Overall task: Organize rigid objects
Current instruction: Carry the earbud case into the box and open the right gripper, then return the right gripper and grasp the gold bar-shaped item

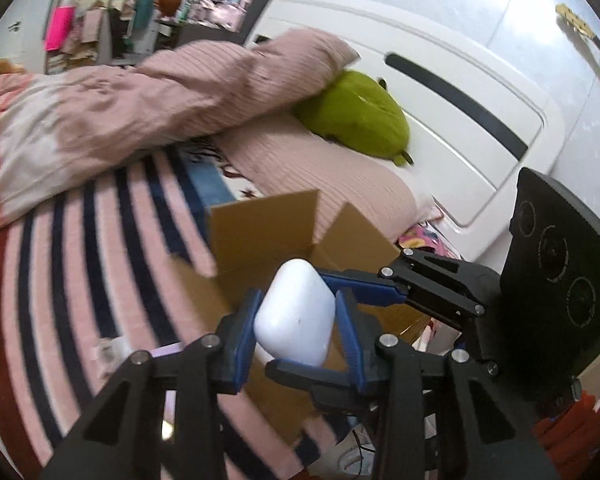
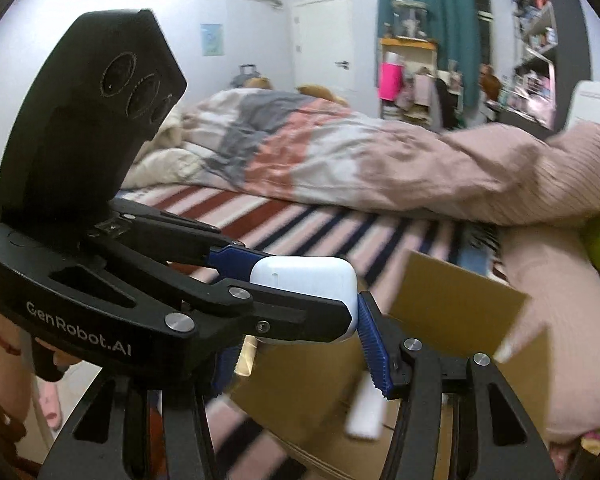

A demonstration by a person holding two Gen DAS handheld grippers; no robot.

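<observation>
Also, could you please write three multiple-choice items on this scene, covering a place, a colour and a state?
1. Where does the cardboard box sit? A. on the striped bedsheet B. on a shelf C. on the floor
2. What colour is the held case? A. black B. white C. green
3. The left gripper is: A. open and empty B. shut on the case C. out of view

Answers: 1 A, the box rests on the stripes; 2 B, its shell is plain white; 3 B, both blue pads press its sides.
</observation>
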